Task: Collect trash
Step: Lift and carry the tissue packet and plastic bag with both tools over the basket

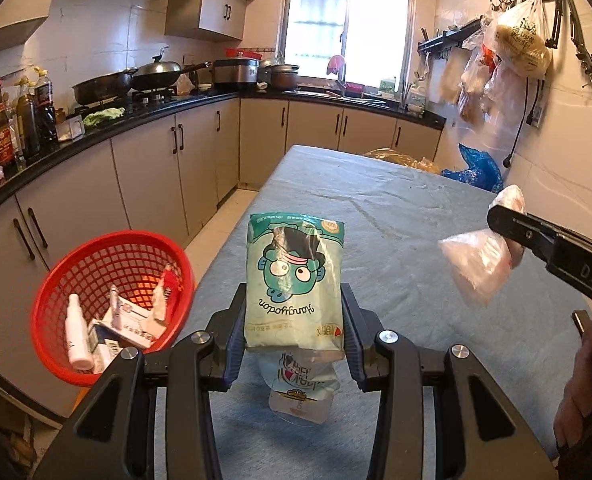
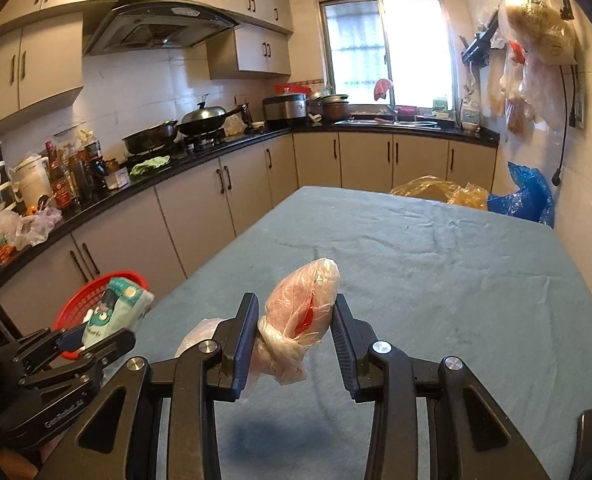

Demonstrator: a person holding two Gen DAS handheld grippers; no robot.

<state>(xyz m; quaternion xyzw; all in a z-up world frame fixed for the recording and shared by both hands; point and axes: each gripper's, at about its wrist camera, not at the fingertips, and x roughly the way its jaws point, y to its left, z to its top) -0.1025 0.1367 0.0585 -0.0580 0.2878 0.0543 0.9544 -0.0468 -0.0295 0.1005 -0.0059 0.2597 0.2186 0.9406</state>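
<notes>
A long counter (image 1: 396, 216) under a wrinkled pale blue cloth fills the middle of both wrist views, its far end cut off by crumpled yellow and blue plastic bags (image 2: 524, 196) at about 1 o'clock. Beyond its left edge, at 9 o'clock in the left wrist view, sits a round red basket (image 1: 56, 300) of open plastic lattice, holding a white bottle and flattened cartons; its near rim is hidden behind the left gripper (image 1: 294, 334). That gripper's jaws are clamped on a soft, glossy tissue pack (image 1: 294, 280) printed with a green cartoon face upside down, held upright above the cloth; a smaller printed pouch hangs below it, partly hidden. The right gripper (image 2: 296, 336) holds a knotted bag (image 2: 300, 312) of thin translucent pinkish film, something red showing dimly inside; the left jaw presses against the knot, while contact on the right side is hard to make out. A hand (image 1: 580, 400) is cropped at 4 o'clock in the left wrist view.
</notes>
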